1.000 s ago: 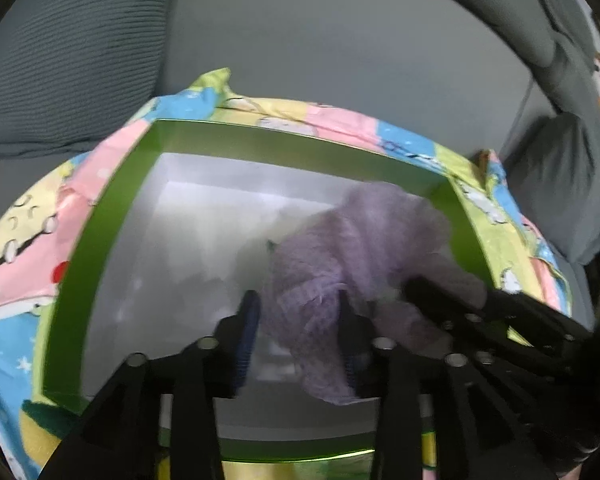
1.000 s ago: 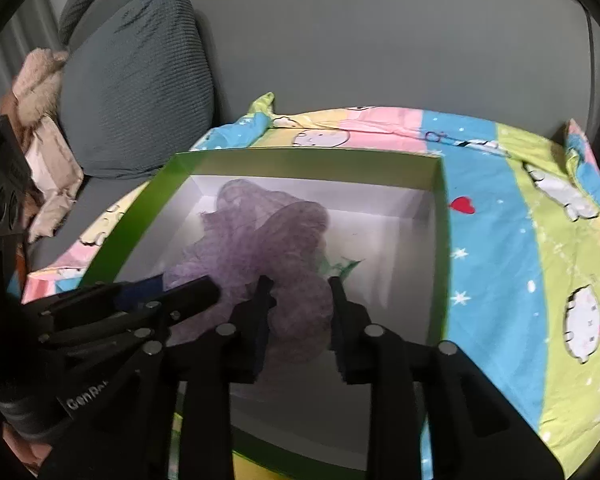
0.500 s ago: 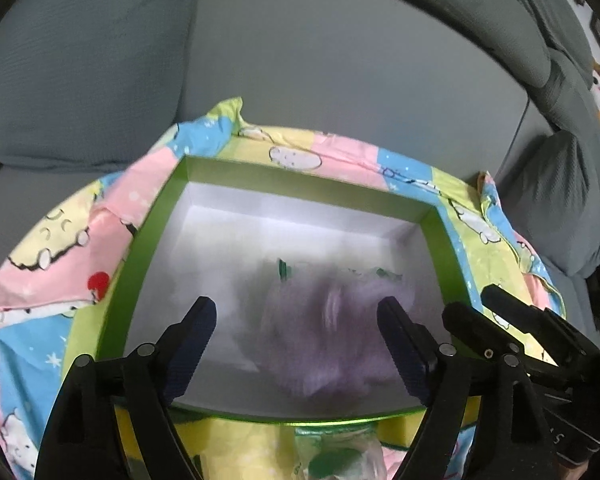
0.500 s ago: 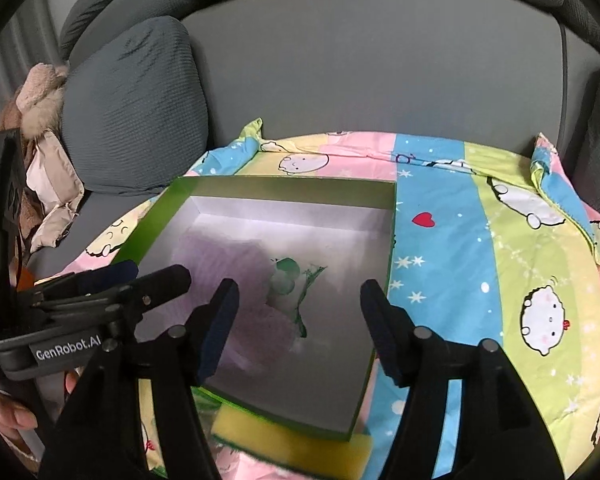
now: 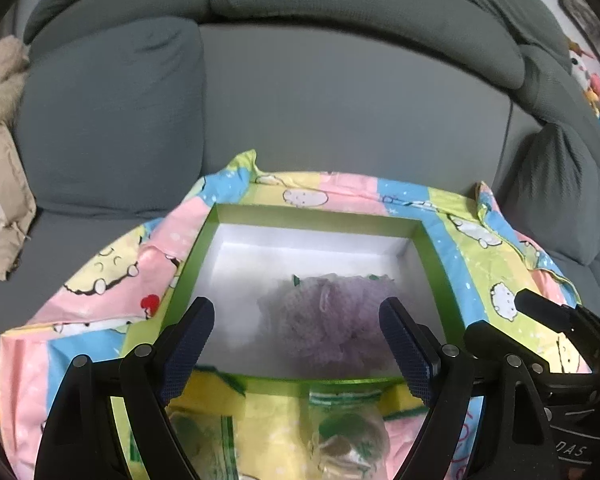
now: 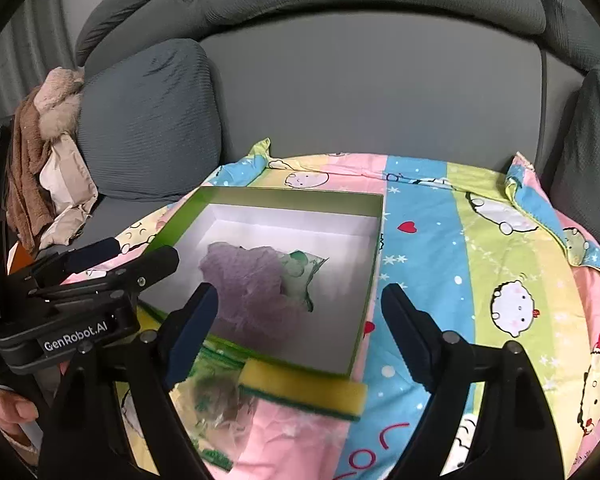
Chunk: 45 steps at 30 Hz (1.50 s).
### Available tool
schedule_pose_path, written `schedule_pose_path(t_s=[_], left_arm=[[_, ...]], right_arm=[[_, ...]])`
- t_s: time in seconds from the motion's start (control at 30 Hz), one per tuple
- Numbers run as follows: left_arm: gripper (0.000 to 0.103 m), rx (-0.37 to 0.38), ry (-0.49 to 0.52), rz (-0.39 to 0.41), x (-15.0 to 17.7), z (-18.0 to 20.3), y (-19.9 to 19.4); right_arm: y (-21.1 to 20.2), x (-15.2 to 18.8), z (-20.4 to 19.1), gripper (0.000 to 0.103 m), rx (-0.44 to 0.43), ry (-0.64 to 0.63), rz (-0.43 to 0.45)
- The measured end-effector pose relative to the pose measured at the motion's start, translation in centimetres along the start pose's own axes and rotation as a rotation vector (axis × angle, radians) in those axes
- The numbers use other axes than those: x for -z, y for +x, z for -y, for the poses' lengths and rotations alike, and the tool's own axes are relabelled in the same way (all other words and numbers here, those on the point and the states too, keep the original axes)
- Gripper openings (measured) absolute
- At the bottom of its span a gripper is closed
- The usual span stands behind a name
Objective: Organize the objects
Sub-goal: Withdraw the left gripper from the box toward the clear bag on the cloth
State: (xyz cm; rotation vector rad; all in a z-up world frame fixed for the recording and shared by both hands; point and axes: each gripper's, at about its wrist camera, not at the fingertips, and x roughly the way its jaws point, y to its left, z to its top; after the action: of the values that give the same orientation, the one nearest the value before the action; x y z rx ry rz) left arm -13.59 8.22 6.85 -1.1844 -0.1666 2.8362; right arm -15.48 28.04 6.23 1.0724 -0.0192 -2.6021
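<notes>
Both sets of jaws stand apart with nothing between them: the left gripper [image 5: 296, 344] is wide and steady, while the right gripper [image 6: 300, 320] has its jaws opening. Nearest, just below and before the fingertips, lie the things not yet stowed on the patterned blanket [image 6: 480, 240]. A yellow sponge [image 6: 300, 390] rests against the near edge of the green box [image 6: 370, 276], its long axis running along that edge; it sits squarely under the right gripper, which looks the better placed for it. Left of the sponge, a clear packet [image 6: 216, 400] with green print lies crumpled, closer to the left gripper. Beyond them, inside the box, the purple mesh puff [image 5: 332, 320] sits towards the near wall, over a green-printed packet [image 6: 304, 264]. The box's near wall stands between the jaws and its floor, so anything lifted must clear it. Behind is the grey sofa [image 5: 340, 120].
</notes>
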Motion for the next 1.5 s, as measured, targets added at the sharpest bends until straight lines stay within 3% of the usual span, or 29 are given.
schedule_pose_path(t_s=[0.17,0.63,1.1,1.5], left_arm=[[0.085,0.005,0.020,0.035,1.1,0.8,-2.3],[0.085,0.002,0.024,0.040,6.1,0.1,-7.2],[0.085,0.015,-0.062,0.010,10.0,-2.9,-8.9],[0.085,0.019,-0.110,-0.046,12.8,-5.8,-7.8]], right_arm=[[-2.5,1.1,-0.8,0.094,-0.006,-0.010,0.026],[-6.7,5.4,-2.4,0.095,-0.058,-0.007,0.029],[-6.7,9.0,-4.7,0.095,-0.109,-0.028,-0.024],[-5.3,10.5,-6.8,0.095,-0.141,-0.051,-0.070]])
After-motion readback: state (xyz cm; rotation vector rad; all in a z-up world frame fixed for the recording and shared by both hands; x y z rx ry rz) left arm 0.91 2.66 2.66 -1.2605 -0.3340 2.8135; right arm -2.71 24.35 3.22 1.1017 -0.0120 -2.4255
